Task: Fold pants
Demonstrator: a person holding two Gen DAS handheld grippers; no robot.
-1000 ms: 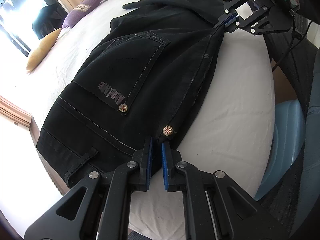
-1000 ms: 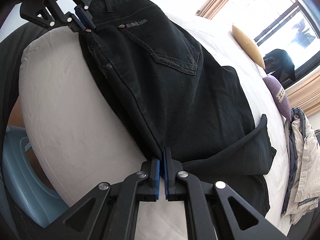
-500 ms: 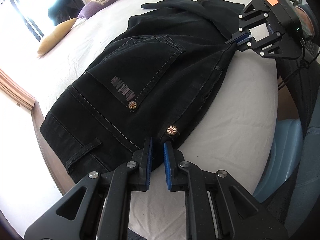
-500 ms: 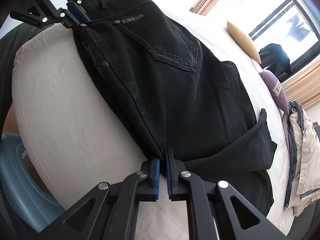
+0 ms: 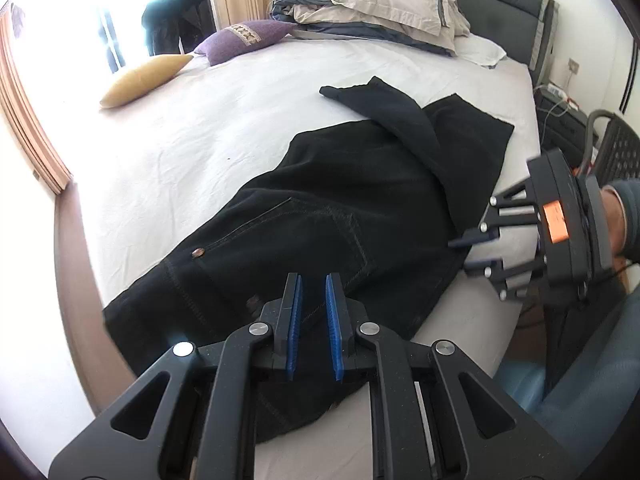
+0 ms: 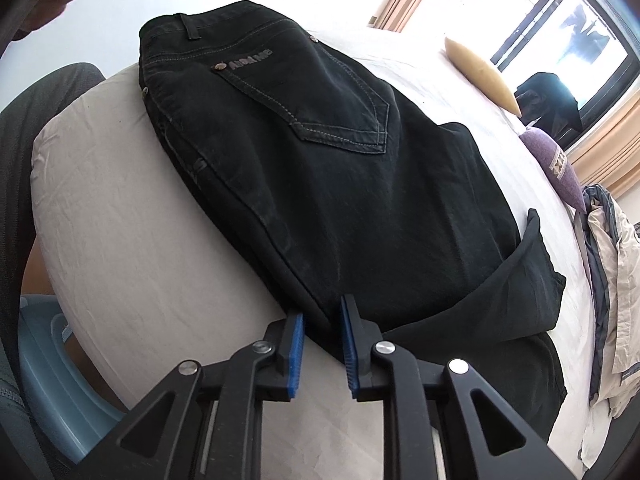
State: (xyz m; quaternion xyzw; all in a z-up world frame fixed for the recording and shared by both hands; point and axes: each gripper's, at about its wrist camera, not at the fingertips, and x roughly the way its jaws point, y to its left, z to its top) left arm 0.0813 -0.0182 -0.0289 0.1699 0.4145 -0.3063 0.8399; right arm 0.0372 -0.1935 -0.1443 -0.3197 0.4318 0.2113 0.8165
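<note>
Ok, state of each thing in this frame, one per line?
left hand-held gripper: open, holding nothing
right hand-held gripper: open, straddling the pants' edge
black pants: lying on the bed, back pocket up, one leg end flipped over
bedding pile: heaped at the headboard

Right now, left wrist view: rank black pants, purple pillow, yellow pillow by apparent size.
1. black pants, far largest, though nearest the camera.
2. purple pillow and yellow pillow: look alike; not ranking them.
</note>
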